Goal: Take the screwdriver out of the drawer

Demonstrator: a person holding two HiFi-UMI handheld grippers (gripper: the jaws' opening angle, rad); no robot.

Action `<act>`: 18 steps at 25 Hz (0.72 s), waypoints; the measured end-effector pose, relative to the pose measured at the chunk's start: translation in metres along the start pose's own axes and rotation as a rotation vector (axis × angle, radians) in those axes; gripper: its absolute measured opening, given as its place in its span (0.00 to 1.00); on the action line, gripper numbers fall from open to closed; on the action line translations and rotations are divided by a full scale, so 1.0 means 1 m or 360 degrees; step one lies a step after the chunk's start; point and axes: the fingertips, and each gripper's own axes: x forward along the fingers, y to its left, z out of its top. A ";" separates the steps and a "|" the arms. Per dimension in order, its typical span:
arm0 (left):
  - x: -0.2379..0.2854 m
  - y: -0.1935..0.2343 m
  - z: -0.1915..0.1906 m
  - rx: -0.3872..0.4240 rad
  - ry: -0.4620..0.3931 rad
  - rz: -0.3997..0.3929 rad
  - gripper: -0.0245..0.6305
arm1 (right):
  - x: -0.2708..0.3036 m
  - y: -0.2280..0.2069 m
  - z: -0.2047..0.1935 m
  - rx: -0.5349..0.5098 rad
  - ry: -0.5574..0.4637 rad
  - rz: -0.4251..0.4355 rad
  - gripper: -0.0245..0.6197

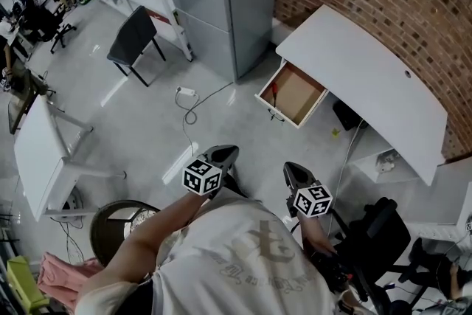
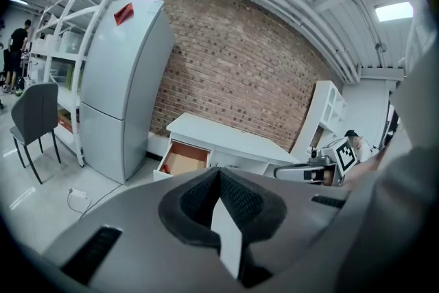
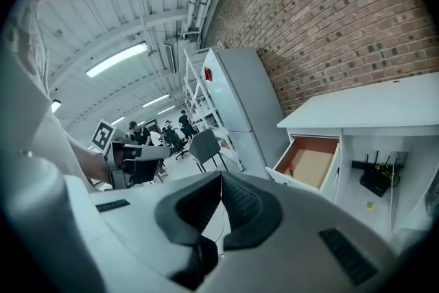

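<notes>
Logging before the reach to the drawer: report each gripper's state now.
Left gripper: closed, holding nothing.
Right gripper: closed, holding nothing.

The left gripper point(image 2: 221, 175) is seen at the bottom centre, its dark ribbed jaws brought together at the tips with nothing held between them. Beyond them, a white desk point(image 2: 230, 136) is set against a brick wall point(image 2: 240, 58), and its drawer point(image 2: 184, 158) is pulled open. A small red object point(image 2: 165, 168), too small to be identified, lies at the drawer's left side. A grey refrigerator point(image 2: 123, 86) stands left of the desk, and the right gripper point(image 2: 285, 173) is seen at the right.
</notes>
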 end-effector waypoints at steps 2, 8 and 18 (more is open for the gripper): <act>0.000 0.005 -0.001 -0.0019 0.0007 0.0013 0.07 | 0.005 -0.002 0.001 0.0001 0.0020 0.0008 0.07; 0.010 0.023 -0.001 -0.0060 0.0022 0.0013 0.07 | 0.024 -0.012 0.009 0.0006 0.0046 -0.0010 0.07; 0.064 0.040 0.020 -0.0055 0.0065 -0.0134 0.07 | 0.047 -0.042 0.029 0.0052 0.0062 -0.0128 0.07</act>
